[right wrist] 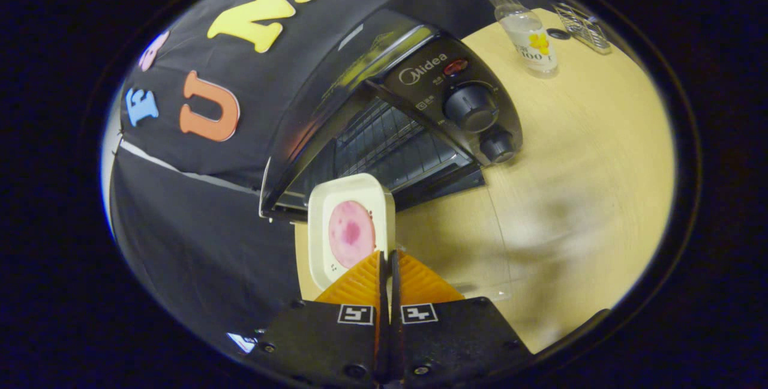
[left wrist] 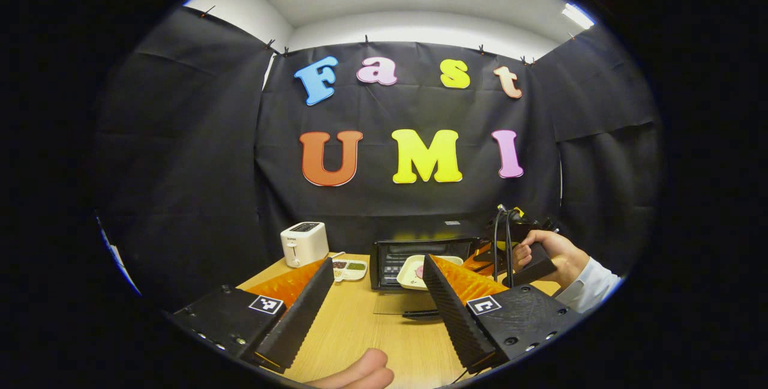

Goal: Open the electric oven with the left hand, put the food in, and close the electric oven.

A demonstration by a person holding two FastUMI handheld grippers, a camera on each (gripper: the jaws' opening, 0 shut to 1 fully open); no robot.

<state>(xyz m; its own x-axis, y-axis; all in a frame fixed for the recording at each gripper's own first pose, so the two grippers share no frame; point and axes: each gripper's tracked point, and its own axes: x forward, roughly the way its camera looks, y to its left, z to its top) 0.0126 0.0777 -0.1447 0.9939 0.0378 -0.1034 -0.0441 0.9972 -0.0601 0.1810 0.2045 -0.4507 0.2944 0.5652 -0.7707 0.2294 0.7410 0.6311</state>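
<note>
Left tool (left wrist: 375,281): fingers spread wide, nothing held between them, raised above the wooden counter (left wrist: 360,329). A thumb (left wrist: 360,371) is seen at the bottom edge of the left gripper view.

Right tool (right wrist: 387,257): fingers pressed together on the near rim of a white tray (right wrist: 351,227), which is pinched between them. A round pink slice of food (right wrist: 351,233) lies in the tray. The tray is held at the mouth of the electric oven (right wrist: 420,119), its far end at the opening; whether it rests on the rack cannot be told.

The oven door (left wrist: 405,303) is folded down flat in front of the oven, as seen in the left gripper view, where the hand (left wrist: 549,251) holding the right tool is also seen beside the oven.

Elsewhere on the counter: a white toaster (left wrist: 304,243) and a small divided dish (left wrist: 350,269) left of the oven; a clear bottle (right wrist: 525,29) and a wire rack (right wrist: 582,26) well beyond the oven's knobs (right wrist: 471,107).
</note>
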